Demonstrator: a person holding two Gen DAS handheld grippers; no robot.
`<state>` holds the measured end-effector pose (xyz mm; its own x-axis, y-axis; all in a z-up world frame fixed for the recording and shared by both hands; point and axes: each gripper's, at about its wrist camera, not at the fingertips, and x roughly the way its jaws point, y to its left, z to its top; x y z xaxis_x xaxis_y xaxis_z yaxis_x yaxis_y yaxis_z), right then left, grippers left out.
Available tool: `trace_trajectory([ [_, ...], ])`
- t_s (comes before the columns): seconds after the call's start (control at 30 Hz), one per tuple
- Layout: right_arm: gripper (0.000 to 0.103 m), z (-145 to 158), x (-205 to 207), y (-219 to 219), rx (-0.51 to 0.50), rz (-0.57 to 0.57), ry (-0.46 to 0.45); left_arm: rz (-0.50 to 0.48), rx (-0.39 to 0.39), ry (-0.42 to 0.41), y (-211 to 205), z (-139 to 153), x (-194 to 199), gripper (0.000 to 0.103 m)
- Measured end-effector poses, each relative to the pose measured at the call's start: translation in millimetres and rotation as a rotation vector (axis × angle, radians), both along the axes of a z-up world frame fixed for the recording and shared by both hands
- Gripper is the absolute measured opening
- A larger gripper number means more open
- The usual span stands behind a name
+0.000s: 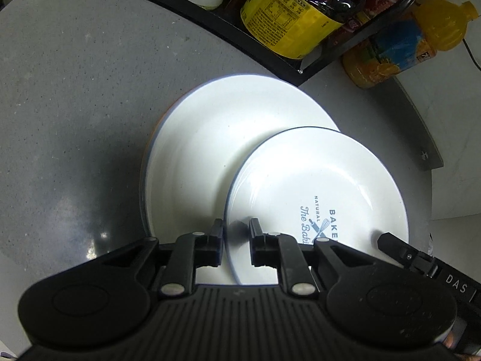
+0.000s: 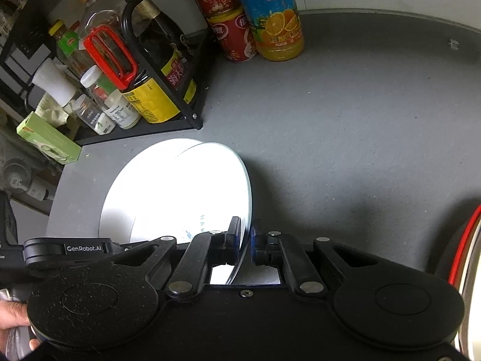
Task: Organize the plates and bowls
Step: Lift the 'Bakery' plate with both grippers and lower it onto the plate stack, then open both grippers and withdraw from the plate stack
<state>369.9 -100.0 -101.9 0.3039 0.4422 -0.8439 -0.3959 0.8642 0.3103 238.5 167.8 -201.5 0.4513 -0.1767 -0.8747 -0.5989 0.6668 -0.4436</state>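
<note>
A large white plate (image 1: 210, 138) with a blue rim lies on the grey counter (image 1: 75, 105), and an orange edge of another plate shows beneath it. A smaller white plate (image 1: 315, 180) printed "BAKERY" is held tilted over its near right part. My left gripper (image 1: 237, 231) is open, its fingers straddling the small plate's near-left rim with a gap. My right gripper (image 2: 245, 234) is shut on the small plate's (image 2: 210, 186) right rim, which I see nearly edge-on. The large plate (image 2: 135, 186) glares white behind it.
A black wire rack (image 2: 168, 96) full of sauce bottles and jars stands just beyond the plates. An orange juice bottle (image 2: 270, 15) and red cans (image 2: 231, 30) stand beside it. A red-rimmed dish edge (image 2: 469, 255) shows at the right. A hand (image 2: 12, 316) holds the left gripper.
</note>
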Motion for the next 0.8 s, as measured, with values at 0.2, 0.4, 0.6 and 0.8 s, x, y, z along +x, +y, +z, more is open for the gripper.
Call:
trace_trajectory([
  [0.2,0.005,-0.2,0.2,2.6,-0.015,-0.001,-0.009,-0.014,0.032,0.017,-3.0,11.6,0.1,0.016],
  [0.4,0.005,0.1,-1.3,5.1,-0.028,0.0,-0.019,0.013,0.054,0.031,6.8,24.2,-6.8,0.054],
  [0.6,0.006,-0.9,-2.9,9.5,-0.048,0.012,-0.03,0.052,0.07,0.01,14.0,42.8,-17.5,0.062],
  [0.8,0.006,-1.7,-3.1,9.7,-0.045,0.016,-0.028,0.085,0.113,0.013,22.3,48.8,-24.6,0.067],
])
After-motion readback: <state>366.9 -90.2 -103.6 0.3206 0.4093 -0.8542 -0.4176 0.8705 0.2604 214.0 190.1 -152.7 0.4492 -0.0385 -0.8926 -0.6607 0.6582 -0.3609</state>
